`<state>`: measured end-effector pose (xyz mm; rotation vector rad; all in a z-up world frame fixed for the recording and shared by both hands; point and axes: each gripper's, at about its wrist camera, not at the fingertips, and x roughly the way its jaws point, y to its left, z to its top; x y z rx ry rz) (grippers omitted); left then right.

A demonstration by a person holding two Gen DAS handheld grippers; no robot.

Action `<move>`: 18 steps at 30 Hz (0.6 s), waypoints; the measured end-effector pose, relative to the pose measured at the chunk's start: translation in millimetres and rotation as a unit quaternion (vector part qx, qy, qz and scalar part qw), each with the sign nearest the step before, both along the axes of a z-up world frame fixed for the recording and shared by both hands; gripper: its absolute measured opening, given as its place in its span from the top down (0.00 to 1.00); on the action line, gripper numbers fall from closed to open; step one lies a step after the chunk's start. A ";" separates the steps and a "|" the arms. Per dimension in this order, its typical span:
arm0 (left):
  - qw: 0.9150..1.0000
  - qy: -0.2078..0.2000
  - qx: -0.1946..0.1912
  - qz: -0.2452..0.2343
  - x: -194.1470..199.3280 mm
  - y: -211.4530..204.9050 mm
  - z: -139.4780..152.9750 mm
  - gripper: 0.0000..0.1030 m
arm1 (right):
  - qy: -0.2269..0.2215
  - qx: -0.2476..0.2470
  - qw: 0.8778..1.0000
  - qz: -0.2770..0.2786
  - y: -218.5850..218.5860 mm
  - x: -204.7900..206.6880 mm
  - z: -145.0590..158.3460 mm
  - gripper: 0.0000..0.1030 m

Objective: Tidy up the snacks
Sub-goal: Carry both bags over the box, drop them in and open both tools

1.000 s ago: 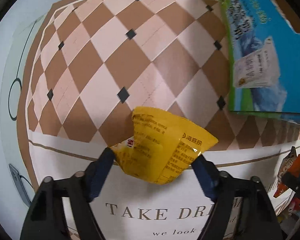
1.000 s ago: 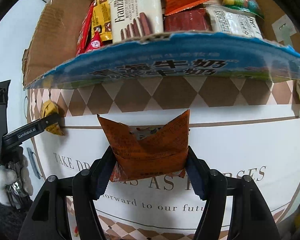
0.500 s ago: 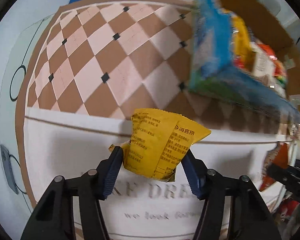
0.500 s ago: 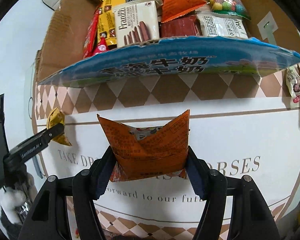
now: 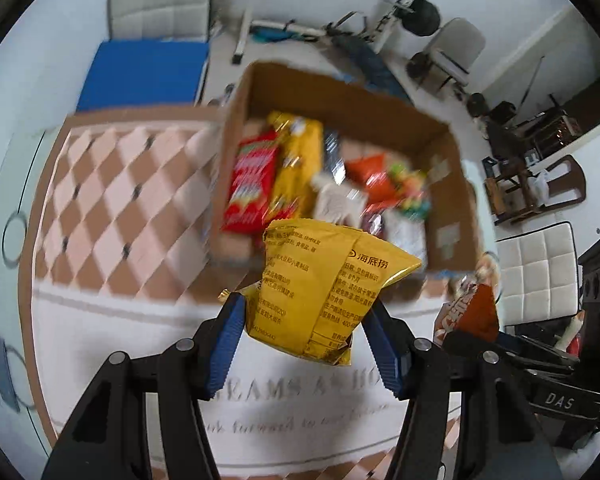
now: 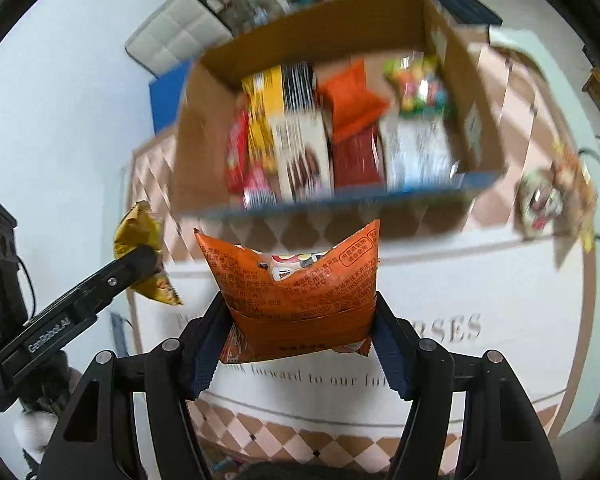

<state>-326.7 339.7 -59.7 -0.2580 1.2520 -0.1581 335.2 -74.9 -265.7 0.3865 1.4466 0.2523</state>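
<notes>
Checkered tablecloth (image 5: 112, 200) w/ snack box (image 6: 204, 128). L gripper (image 5: 304, 344) clamped yellow packet (image 5: 324, 292); R gripper (image 6: 300, 344) clamped orange packet (image 6: 296, 300). Both packets airborne short of box; step: carry-over. Next: clear near wall, drop inside.

Pale floor (image 5: 500, 24) seen beyond tabletop. White quilted chair (image 5: 160, 10) and blue mat (image 5: 144, 72) placed at far edge. Weight bench with barbell (image 5: 340, 12) set behind (partly blurred). Second quilted chair (image 5: 540, 276) at right, dark furniture (image 5: 532, 152) beyond.
</notes>
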 end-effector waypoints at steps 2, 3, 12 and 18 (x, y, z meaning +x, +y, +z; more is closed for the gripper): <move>1.000 -0.009 -0.001 -0.010 29.9 -13.2 10.6 0.44 | -0.021 -0.008 1.000 -0.009 -11.2 23.1 11.7 0.33; 1.000 -0.012 0.001 -0.014 41.7 -17.6 12.7 0.44 | -0.027 -0.013 0.999 -0.012 -14.0 32.8 14.1 0.33; 0.999 0.030 0.007 -0.038 176.8 -58.4 -15.3 0.44 | -0.041 -0.083 0.996 -0.001 -29.5 155.5 -14.9 0.33; 0.996 0.073 0.017 -0.049 229.5 -75.6 -52.2 0.44 | -0.027 -0.129 0.991 0.038 -25.5 209.2 -51.5 0.33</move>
